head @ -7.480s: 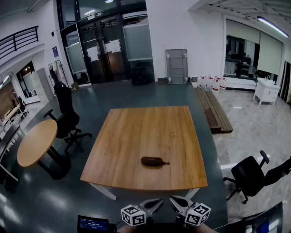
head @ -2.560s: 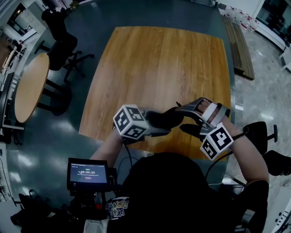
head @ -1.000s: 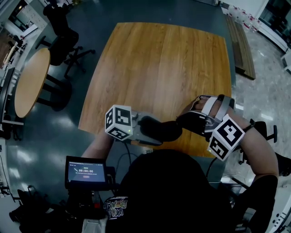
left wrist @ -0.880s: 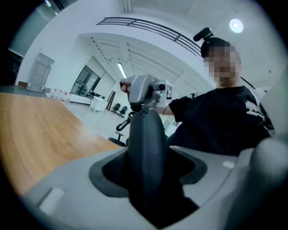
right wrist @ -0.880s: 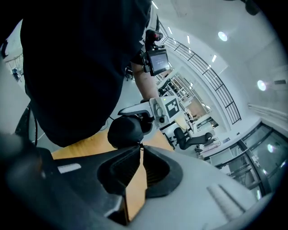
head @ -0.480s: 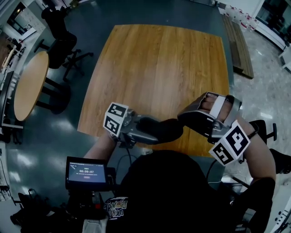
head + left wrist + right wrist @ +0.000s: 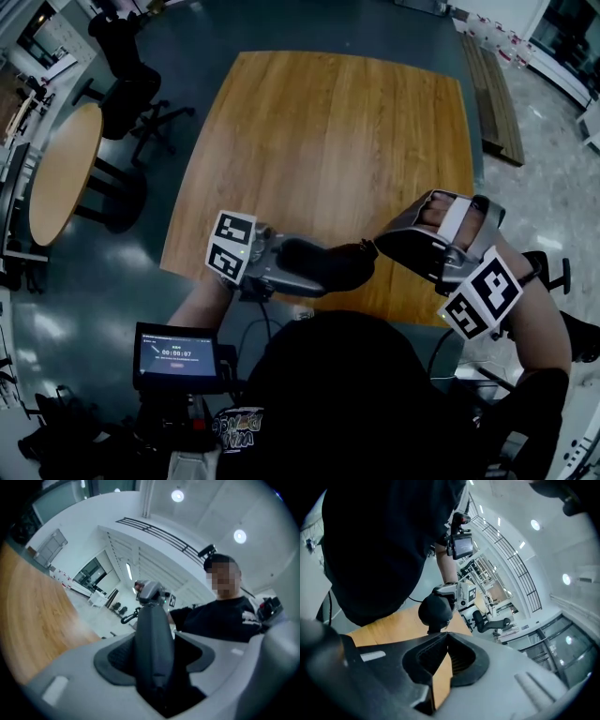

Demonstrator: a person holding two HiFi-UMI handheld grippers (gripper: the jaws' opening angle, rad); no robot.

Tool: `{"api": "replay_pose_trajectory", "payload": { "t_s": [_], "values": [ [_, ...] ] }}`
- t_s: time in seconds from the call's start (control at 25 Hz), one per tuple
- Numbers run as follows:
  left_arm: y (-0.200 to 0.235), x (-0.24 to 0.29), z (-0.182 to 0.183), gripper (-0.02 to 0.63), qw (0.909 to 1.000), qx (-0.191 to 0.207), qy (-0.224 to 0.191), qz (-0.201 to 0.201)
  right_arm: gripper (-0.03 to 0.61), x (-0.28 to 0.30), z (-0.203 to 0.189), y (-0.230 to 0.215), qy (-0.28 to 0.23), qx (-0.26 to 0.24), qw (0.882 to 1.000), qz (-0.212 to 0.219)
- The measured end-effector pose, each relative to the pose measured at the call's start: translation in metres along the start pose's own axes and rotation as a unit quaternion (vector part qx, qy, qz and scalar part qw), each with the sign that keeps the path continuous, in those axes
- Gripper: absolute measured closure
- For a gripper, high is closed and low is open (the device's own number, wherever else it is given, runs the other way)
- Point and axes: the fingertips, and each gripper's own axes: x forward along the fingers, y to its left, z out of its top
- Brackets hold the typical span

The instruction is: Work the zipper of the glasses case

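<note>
The person's left forearm (image 7: 202,298) came up from the near left, its left gripper (image 7: 286,267) pointing right, with the marker cube (image 7: 232,258) on the outer left side. Its jaws were clenched on the glasses case (image 7: 326,265), a dark, rounded case lying lengthwise left to right. In the head view the case lay over the near edge of the wooden worktop (image 7: 328,131). In the left gripper view the left gripper (image 7: 152,656) held the case (image 7: 151,630) by its near end, one jaw on each side, with the case running away toward the other tool.

To the right, the right hand (image 7: 448,217) sat strapped on top of the right gripper (image 7: 377,249), which pointed left at the case's right end; the forearm bent back toward the near right. In the right gripper view the right gripper (image 7: 444,637) had its jaws pinched together at the tips, where the thin zipper pull (image 7: 431,630) ran down from the case (image 7: 435,611) into them.
</note>
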Motion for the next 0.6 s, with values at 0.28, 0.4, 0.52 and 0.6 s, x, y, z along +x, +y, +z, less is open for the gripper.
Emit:
{"api": "replay_pose_trajectory", "payload": {
  "t_s": [0.28,0.4,0.52,0.6],
  "values": [
    [0.006,-0.008,-0.015,0.353,0.9921,0.043,0.112,0.037,0.482,0.012,0.006,0.019,-0.014,0.035,0.987,0.155],
    [0.009,-0.008,-0.027,0.353,0.9860,0.055,0.150,0.048,0.463,0.016,0.012,0.020,-0.032,0.056,0.977,0.202],
    [0.009,-0.006,-0.028,0.353,0.9827,0.062,0.167,0.052,0.450,0.020,0.018,0.027,-0.038,0.057,0.968,0.243],
    [0.009,-0.006,-0.031,0.353,0.9789,0.071,0.183,0.058,0.442,0.026,0.019,0.038,-0.030,0.043,0.962,0.268]
  ]
}}
